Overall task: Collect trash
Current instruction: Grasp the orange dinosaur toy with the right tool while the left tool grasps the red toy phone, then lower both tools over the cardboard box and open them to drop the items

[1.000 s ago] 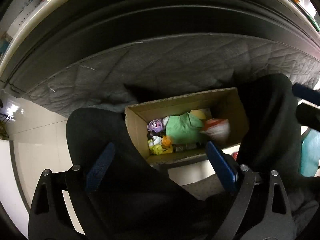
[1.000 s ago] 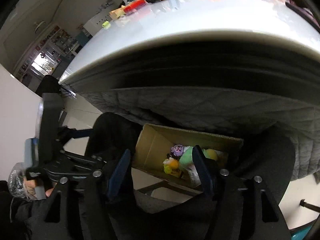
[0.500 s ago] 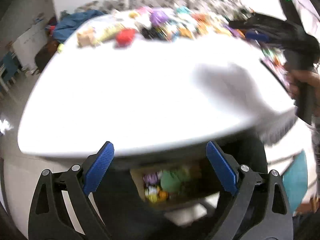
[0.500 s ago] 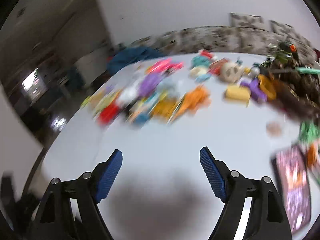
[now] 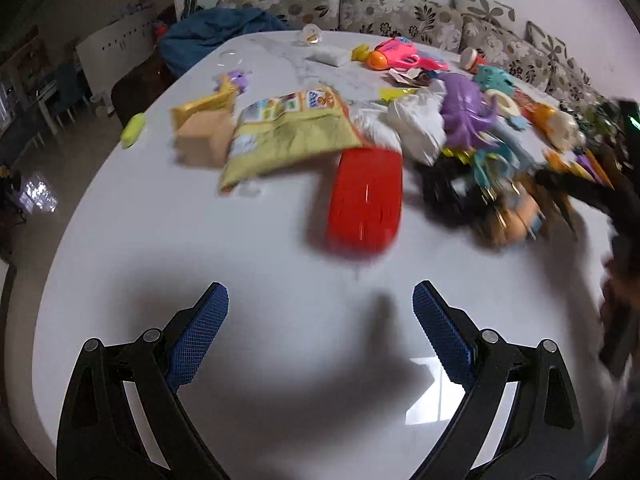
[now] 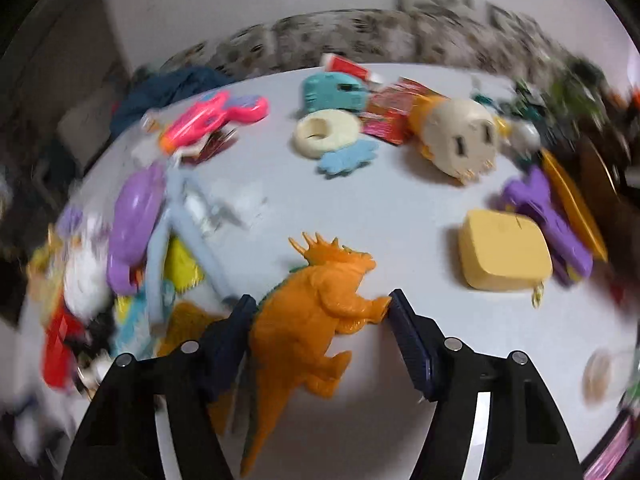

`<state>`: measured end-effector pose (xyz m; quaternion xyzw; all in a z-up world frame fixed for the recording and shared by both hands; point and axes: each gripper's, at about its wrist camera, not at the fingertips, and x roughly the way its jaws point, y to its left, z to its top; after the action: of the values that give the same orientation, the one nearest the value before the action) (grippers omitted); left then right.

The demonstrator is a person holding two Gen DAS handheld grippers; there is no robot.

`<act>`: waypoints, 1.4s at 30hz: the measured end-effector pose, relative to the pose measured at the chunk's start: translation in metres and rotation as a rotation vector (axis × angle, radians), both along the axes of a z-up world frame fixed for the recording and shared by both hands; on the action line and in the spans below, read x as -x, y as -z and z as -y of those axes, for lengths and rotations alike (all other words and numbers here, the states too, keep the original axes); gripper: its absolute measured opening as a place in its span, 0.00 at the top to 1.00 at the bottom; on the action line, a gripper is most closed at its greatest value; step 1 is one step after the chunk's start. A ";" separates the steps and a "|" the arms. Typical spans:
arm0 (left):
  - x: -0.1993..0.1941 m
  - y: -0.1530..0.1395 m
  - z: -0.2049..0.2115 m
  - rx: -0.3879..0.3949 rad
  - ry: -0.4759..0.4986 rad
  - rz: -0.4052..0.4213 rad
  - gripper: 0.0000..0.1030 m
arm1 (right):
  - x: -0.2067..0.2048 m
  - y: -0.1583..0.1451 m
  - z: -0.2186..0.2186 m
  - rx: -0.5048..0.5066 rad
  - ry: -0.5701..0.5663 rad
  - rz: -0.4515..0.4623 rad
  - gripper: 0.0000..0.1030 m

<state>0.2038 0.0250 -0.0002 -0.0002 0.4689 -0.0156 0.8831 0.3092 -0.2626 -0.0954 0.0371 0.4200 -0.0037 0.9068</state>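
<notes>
Both grippers are out over the white table (image 5: 248, 264), so the step in hand looks like choosing the next piece of trash among a jumble of toys and wrappers. The left gripper (image 5: 320, 320) stands wide with nothing between its pads, over bare tabletop on the near side of the red box (image 5: 366, 200). Just beyond that box, partly overlapping its far edge, lies a yellow snack bag (image 5: 288, 136), and a crumpled white bag (image 5: 416, 120) sits to the right of the box; these look like the trash, while the toys probably stay. The right gripper (image 6: 320, 312) has just been closing, and the orange dinosaur (image 6: 312, 320) now lies between its fingers; whether the pads press on it or merely frame it I cannot tell through the blur. Since a toy is hardly trash, the next move probably calls for steering the left gripper past the red box to pinch the snack bag's near edge.
</notes>
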 end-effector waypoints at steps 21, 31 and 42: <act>0.141 -0.054 0.008 0.042 0.160 0.205 0.61 | 0.192 -0.068 0.005 -0.123 -0.235 0.158 0.36; 0.242 -0.032 0.007 0.045 0.247 0.159 0.61 | 0.334 -0.056 -0.020 -0.148 -0.385 0.141 0.36; 0.291 0.050 0.015 -0.008 0.285 -0.021 0.61 | 0.385 0.044 -0.044 -0.217 -0.426 -0.101 0.36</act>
<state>-0.0868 0.0103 -0.0507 0.0697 0.4733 -0.1388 0.8671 -0.0754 -0.2186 -0.1399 0.0447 0.4610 0.2311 0.8556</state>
